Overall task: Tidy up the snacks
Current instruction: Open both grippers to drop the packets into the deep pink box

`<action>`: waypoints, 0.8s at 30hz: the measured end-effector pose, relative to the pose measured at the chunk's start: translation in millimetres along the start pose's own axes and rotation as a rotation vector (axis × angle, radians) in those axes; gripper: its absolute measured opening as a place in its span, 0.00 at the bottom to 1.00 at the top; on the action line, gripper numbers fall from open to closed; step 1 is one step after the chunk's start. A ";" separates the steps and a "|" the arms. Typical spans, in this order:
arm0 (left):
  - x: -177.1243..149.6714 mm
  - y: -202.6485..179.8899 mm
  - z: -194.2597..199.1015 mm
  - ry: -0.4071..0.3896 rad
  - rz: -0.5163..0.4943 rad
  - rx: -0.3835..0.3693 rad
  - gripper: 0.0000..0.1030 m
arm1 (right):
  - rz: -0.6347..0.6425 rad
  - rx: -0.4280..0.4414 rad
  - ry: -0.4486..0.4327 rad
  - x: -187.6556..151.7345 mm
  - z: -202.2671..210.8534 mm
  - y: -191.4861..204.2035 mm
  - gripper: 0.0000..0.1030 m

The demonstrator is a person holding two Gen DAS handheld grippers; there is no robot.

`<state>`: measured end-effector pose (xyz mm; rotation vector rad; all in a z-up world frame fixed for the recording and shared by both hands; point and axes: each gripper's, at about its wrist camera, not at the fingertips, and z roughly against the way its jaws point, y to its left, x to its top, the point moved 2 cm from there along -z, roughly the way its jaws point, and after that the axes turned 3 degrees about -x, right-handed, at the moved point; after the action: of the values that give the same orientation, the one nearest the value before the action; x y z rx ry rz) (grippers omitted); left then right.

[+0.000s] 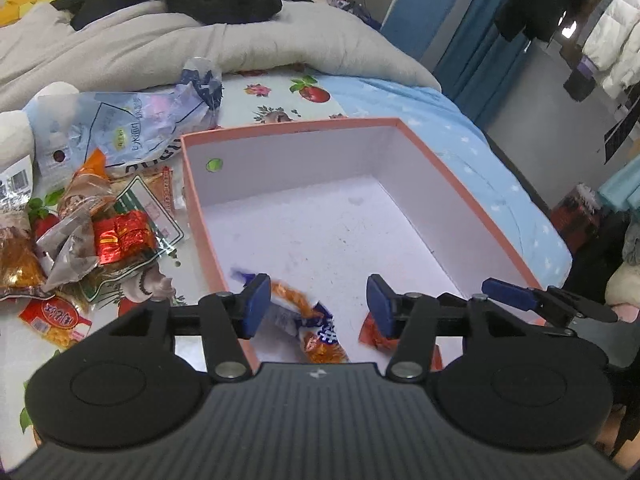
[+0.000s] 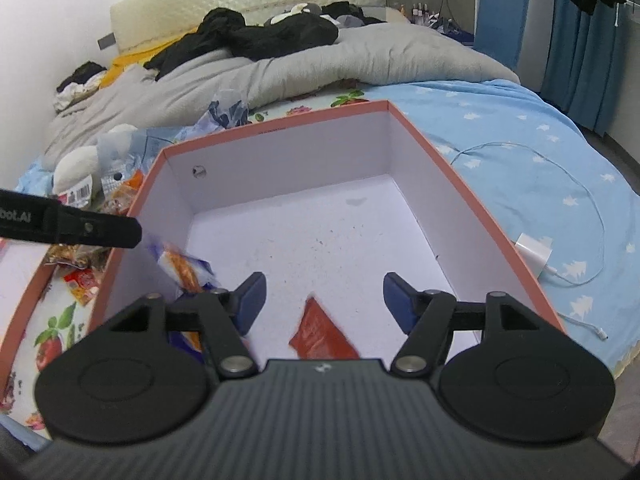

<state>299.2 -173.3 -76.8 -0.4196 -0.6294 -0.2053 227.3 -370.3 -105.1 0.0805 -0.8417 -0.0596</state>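
Looking down from two handheld grippers into a pink-rimmed box (image 1: 404,126) on a bed, with sorting barely begun. The left gripper (image 1: 319,304) hangs over the near left corner, fingers spread apart and gripping nothing; an orange-and-blue packet (image 1: 320,336), blurred, sits below them inside the box. The right gripper (image 2: 324,300) hangs over the near middle, fingers likewise spread and empty, with a red packet (image 2: 322,334), also blurred, on the white floor beneath. Whether either packet has settled cannot be told from the blur. The rest of the box floor is bare. Most of the work appears to remain: a pile of snacks (image 1: 100,236) lies on the flowered sheet just left of the box, with a large crumpled blue bag (image 1: 132,124) behind it. A white charger (image 2: 534,250) and cable lie on the sheet right of the box.
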 end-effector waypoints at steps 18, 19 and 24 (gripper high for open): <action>-50.2 9.1 76.8 -0.193 -0.047 0.058 0.59 | 0.008 0.112 -0.161 -31.3 68.9 43.3 0.65; -54.0 10.5 80.5 -0.203 -0.044 0.061 0.59 | 0.010 0.113 -0.163 -32.9 70.7 45.6 0.65; -70.4 15.7 95.2 -0.231 -0.043 0.085 0.59 | 0.008 0.125 -0.190 -40.7 81.1 56.2 0.65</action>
<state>198.2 -113.1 -55.2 -0.3508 -0.8714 -0.1717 140.8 -314.7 -76.1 0.1911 -1.0355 -0.0074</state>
